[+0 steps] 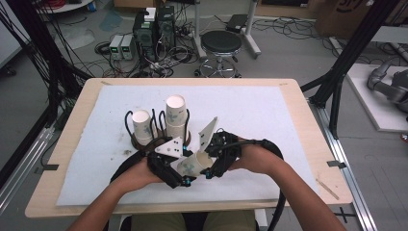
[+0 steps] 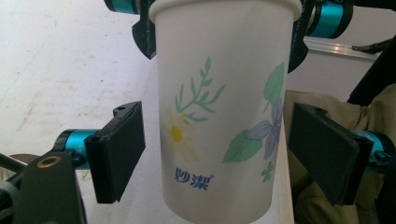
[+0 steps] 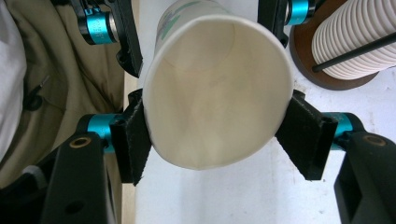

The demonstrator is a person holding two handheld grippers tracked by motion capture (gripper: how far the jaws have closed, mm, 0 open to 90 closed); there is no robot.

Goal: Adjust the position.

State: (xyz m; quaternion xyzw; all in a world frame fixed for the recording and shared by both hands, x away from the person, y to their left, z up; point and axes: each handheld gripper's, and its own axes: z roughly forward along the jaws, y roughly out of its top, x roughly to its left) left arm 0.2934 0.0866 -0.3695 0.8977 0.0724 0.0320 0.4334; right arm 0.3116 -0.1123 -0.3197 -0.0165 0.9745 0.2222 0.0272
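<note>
The paper cup (image 3: pixel 212 88) is gripped at its rim by the right gripper (image 3: pixel 215 135); the left gripper (image 2: pixel 224 149) fingers stand apart beside it (handover unfinished, stacking left).

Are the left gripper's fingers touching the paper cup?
No: in the left gripper view both fingers stand clear of the paper cup, with a gap on each side.
</note>
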